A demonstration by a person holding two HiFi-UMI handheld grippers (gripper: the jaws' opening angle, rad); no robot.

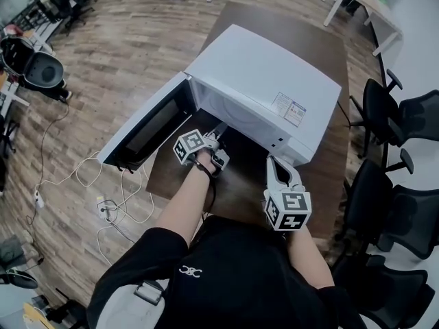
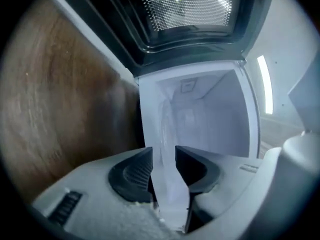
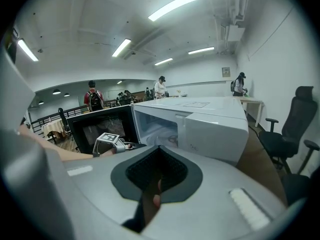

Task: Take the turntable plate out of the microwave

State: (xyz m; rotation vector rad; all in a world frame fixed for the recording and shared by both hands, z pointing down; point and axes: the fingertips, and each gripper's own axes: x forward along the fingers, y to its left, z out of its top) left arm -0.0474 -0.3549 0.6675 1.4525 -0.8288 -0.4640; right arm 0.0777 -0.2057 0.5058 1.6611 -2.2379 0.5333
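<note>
Head view looks down on a white microwave [image 1: 264, 81] on a dark brown table [image 1: 326, 177], its door [image 1: 147, 125] swung wide open. The left gripper [image 1: 218, 134] hangs right at the mouth of the microwave's cavity, pointing in. The left gripper view shows that gripper [image 2: 164, 156] with its jaws spread and nothing pinched between them, only the pale inside of the microwave beyond, with the door's mesh window along the top of the picture.

The right gripper [image 1: 275, 162] sits just off the microwave's front corner, on the control-panel side, clear of the cavity. In its own view the right gripper [image 3: 159, 151] has its dark pads pressed together at the tip and holds nothing.

The turntable plate [image 3: 161, 133] seems to be the pale, glassy shape lying on the floor of the microwave's cavity, seen from the right gripper view; it is too small and washed out to be sure of its outline. Neither claw touches it.

Black office chairs [image 1: 387, 115] stand beyond the microwave's closed side, and white cables [image 1: 103, 204] trail over the wooden floor below its open door.
</note>
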